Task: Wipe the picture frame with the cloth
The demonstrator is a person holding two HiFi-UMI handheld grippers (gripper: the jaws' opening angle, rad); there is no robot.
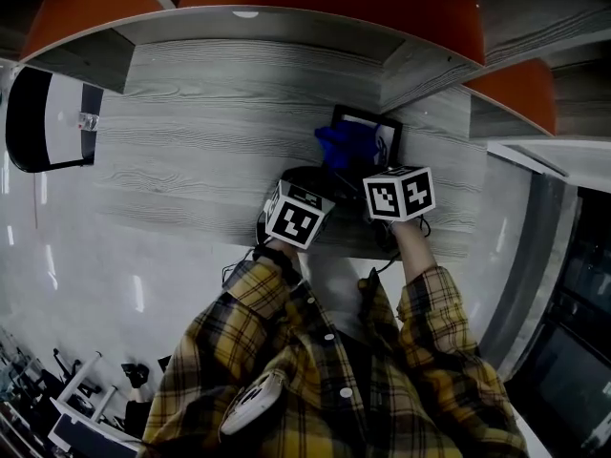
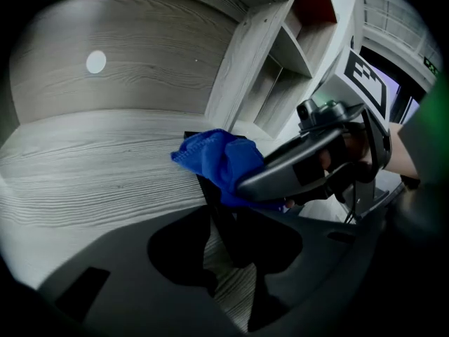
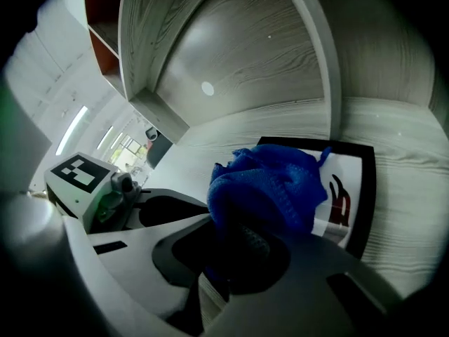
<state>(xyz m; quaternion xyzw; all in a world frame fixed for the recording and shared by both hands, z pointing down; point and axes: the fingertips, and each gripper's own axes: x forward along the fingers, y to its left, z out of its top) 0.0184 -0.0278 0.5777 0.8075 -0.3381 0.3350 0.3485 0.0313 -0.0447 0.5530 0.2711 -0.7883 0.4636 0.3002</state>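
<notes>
A black-rimmed picture frame [image 1: 386, 128] lies on the grey wood desk [image 1: 210, 141], close to a shelf partition. In the right gripper view the frame [image 3: 349, 188] shows a white picture with a red and black mark. My right gripper [image 3: 245, 239] is shut on a bunched blue cloth [image 3: 270, 184], which rests on the frame's left part. The cloth [image 1: 342, 147] covers the frame's near left corner in the head view. My left gripper [image 2: 226, 220] is shut on the frame's dark near edge [image 2: 210, 195], just left of the right gripper [image 2: 309, 161].
A grey upright partition [image 1: 420, 70] stands right behind the frame, with orange shelf backs above. A black and white object [image 1: 43, 117] sits at the desk's far left. The desk's front edge [image 1: 191, 232] runs under both grippers, above a glossy floor.
</notes>
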